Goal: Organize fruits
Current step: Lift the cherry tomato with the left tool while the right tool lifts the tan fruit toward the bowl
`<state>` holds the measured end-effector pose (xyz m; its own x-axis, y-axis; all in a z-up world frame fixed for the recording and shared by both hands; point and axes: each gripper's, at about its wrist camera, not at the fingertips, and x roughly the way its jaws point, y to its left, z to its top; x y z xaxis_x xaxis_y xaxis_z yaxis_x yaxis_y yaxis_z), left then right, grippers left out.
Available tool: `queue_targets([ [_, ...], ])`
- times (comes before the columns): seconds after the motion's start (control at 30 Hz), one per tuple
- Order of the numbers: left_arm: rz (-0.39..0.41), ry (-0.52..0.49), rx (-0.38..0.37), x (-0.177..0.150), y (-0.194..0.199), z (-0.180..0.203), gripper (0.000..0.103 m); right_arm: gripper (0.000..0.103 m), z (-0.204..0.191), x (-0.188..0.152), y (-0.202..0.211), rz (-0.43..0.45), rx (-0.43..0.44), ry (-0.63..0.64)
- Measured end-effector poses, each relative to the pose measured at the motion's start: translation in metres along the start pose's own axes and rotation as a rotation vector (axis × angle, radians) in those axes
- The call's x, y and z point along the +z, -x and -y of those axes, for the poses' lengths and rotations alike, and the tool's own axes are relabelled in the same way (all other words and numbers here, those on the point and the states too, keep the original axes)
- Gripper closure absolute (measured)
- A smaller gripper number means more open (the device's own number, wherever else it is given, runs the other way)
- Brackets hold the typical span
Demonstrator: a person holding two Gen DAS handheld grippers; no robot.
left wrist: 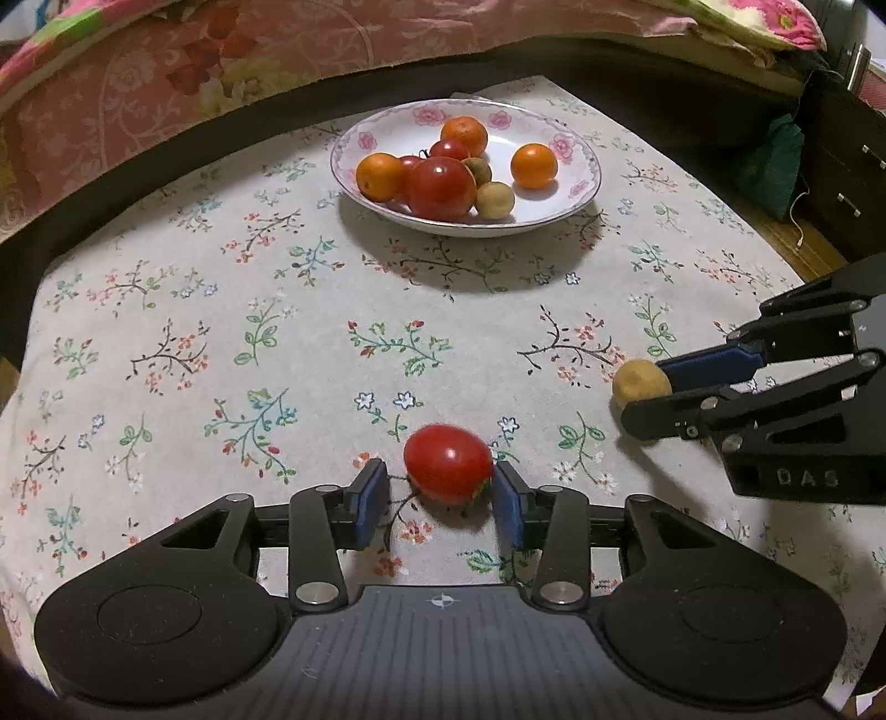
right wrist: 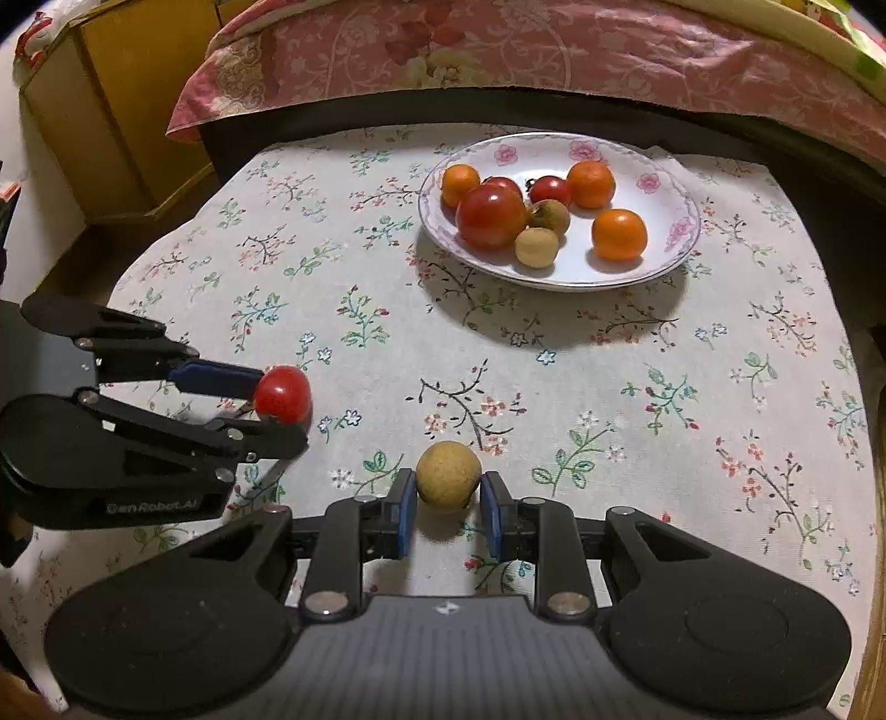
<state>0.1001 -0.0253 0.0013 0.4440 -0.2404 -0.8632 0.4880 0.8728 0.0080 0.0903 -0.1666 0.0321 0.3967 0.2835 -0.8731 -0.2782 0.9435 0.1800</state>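
A small red tomato [left wrist: 448, 462] lies on the floral tablecloth between the fingers of my left gripper [left wrist: 440, 493]. The jaws are open around it, the right pad near it, the left pad apart. It also shows in the right wrist view [right wrist: 283, 394] with the left gripper [right wrist: 277, 410]. A small tan round fruit [right wrist: 447, 473] lies between the open fingers of my right gripper [right wrist: 447, 512], with small gaps on both sides. It also shows in the left wrist view [left wrist: 641, 382] with the right gripper [left wrist: 648, 393]. A white flowered plate [left wrist: 576, 188] holds tomatoes, oranges and tan fruits.
The plate [right wrist: 664, 260] stands at the far side of the table. A bed with a pink floral cover [right wrist: 498, 50] runs behind the table. A yellow wooden cabinet [right wrist: 111, 111] stands at the far left. A dark cabinet [left wrist: 847, 155] stands at the right.
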Motion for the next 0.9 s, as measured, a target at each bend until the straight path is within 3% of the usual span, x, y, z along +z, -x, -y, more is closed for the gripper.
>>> queue_targets([
  [0.43, 0.004, -0.003, -0.008, 0.0039, -0.0025, -0.0001, 0.048, 0.077, 0.0014, -0.0012, -0.0049, -0.017, 0.001, -0.005],
  [0.53, 0.003, -0.014, -0.002, 0.0041, -0.0037, 0.0006, 0.043, 0.077, 0.0017, -0.0003, -0.0061, -0.019, 0.002, -0.003],
  [0.7, 0.005, -0.025, -0.001, 0.0036, -0.0046, 0.0016, 0.038, 0.068, 0.0032, 0.0003, -0.0071, -0.018, -0.002, -0.012],
  [0.83, 0.005, -0.026, -0.001, 0.0033, -0.0051, 0.0014, 0.039, 0.068, 0.0025, 0.0017, -0.0081, -0.017, -0.002, -0.013],
  [0.9, 0.007, -0.026, 0.002, 0.0036, -0.0051, 0.0018, 0.046, 0.068, 0.0023, 0.0023, -0.0083, -0.017, -0.002, -0.015],
])
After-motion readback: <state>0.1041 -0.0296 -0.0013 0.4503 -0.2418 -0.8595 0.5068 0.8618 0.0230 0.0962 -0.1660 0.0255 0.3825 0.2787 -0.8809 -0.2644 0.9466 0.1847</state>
